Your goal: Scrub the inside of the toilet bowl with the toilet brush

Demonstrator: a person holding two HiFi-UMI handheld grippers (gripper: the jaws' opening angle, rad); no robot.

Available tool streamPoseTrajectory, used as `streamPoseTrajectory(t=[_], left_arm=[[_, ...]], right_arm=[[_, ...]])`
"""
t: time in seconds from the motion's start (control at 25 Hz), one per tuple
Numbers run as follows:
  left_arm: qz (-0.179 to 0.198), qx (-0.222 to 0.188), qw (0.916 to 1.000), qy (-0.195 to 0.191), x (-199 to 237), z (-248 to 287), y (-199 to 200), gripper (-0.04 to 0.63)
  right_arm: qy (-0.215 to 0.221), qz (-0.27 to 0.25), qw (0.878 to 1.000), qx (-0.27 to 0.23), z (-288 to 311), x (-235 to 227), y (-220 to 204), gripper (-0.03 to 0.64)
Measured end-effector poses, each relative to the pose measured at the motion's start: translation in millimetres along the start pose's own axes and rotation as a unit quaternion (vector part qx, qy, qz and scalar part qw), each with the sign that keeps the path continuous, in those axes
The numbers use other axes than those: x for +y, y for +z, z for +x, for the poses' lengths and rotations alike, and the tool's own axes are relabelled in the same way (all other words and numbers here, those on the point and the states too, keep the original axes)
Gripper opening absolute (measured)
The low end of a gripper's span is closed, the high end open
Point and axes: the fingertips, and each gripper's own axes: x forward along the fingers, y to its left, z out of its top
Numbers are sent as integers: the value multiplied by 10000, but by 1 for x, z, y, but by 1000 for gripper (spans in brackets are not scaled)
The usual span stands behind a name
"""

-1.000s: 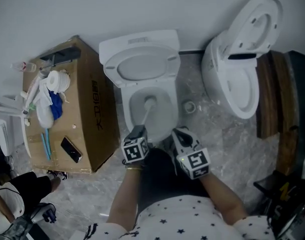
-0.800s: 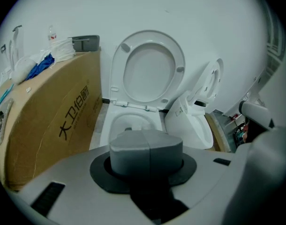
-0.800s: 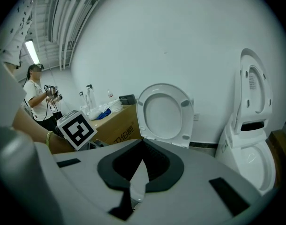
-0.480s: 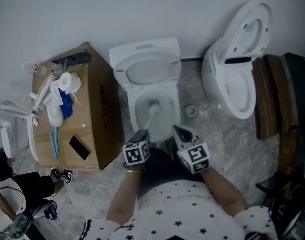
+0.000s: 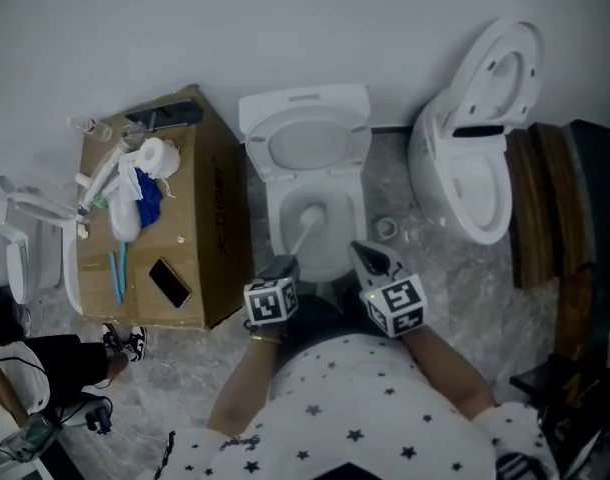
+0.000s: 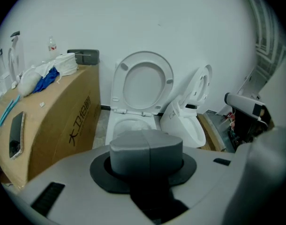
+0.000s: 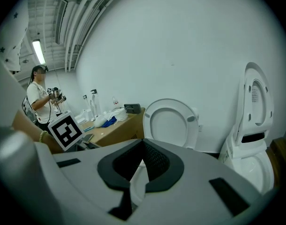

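The white toilet [image 5: 275,218] stands at the middle of the head view with its seat and lid [image 5: 307,144] raised. The toilet brush [image 5: 307,214] has its head down in the bowl, and its pale handle slants back to my left gripper [image 5: 282,264], which is shut on it. In the left gripper view the grey pads [image 6: 129,150] meet in front of the bowl [image 6: 126,124], and the handle itself is hidden. My right gripper [image 5: 360,251] hovers by the bowl's front right rim. Its tips meet [image 7: 143,144] with nothing between them.
A cardboard box [image 5: 210,218] stands left of the toilet, topped with a phone [image 5: 170,282], a tissue roll [image 5: 151,156] and a blue cloth [image 5: 145,193]. A second toilet [image 5: 475,158] and wooden boards [image 5: 545,198] are on the right. A person [image 7: 40,97] stands far left.
The whole scene has slid right in the head view as the head turned. The brush head stays in the bowl, and both grippers keep their places at its front rim.
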Motion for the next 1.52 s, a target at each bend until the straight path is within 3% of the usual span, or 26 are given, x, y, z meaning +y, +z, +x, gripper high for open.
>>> streamPoseTrajectory(t=[0.84,1.52], left_arm=[[-214,-563,9982,-11,24,-45,26,147],[70,-428,9990,-89,17,-35,30,147]], right_arm=[[439,-178,9982,-375,5,18,35,6],[386,-296,9981,-381,7,16,34,6]])
